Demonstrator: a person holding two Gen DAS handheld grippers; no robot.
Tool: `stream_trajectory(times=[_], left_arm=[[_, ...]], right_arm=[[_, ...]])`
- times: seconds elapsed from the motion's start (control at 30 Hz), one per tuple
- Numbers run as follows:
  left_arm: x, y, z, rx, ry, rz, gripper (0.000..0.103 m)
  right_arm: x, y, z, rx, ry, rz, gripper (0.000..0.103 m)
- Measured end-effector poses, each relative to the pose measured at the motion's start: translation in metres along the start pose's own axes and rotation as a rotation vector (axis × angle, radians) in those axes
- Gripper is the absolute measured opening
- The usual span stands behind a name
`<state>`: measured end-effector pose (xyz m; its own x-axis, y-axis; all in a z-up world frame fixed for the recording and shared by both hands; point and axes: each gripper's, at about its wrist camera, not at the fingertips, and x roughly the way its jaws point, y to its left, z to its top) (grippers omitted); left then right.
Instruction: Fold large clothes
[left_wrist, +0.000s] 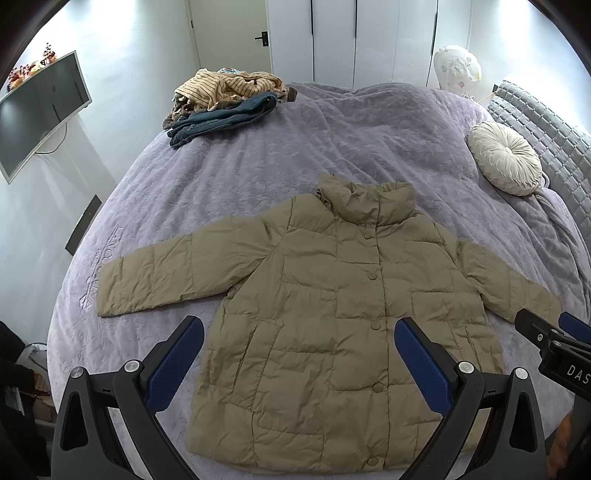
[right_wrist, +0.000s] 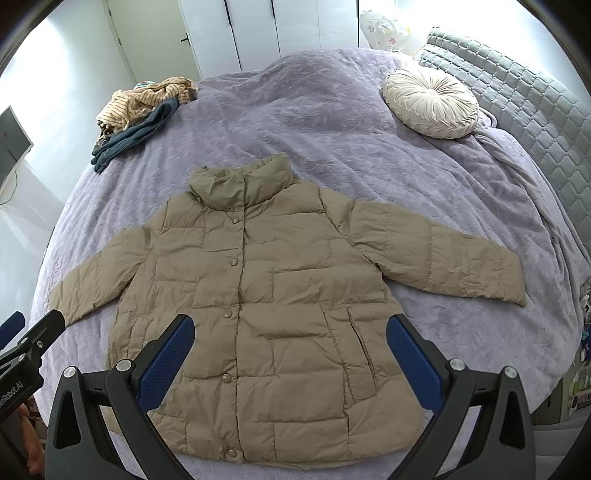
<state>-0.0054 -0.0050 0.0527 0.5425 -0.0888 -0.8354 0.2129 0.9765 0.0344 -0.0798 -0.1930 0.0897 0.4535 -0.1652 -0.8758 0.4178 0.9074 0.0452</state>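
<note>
A tan quilted puffer jacket (left_wrist: 332, 314) lies flat, front up and buttoned, sleeves spread out, on a lilac bedspread (left_wrist: 295, 155). It also shows in the right wrist view (right_wrist: 266, 314). My left gripper (left_wrist: 299, 332) is open and empty, hovering above the jacket's lower left half. My right gripper (right_wrist: 290, 332) is open and empty, above the jacket's lower right half. The right gripper also shows at the right edge of the left wrist view (left_wrist: 550, 336); the left gripper shows at the left edge of the right wrist view (right_wrist: 29, 339).
A pile of other clothes (left_wrist: 225, 103) lies at the bed's far left corner. A round cream cushion (left_wrist: 506, 157) lies at the right by a grey quilted headboard (left_wrist: 546, 129). A monitor (left_wrist: 40, 110) hangs on the left wall. White wardrobe doors (left_wrist: 351, 37) stand behind.
</note>
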Motion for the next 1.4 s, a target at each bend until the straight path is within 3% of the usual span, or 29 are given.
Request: stream_trajectory(times=[1.4], left_arm=[[0.0032,-0.0051,-0.0048,0.006,0.01,0.004,0.103]], right_arm=[[0.0014,-0.0001,0.0008,-0.006,0.015,-0.012,0.103]])
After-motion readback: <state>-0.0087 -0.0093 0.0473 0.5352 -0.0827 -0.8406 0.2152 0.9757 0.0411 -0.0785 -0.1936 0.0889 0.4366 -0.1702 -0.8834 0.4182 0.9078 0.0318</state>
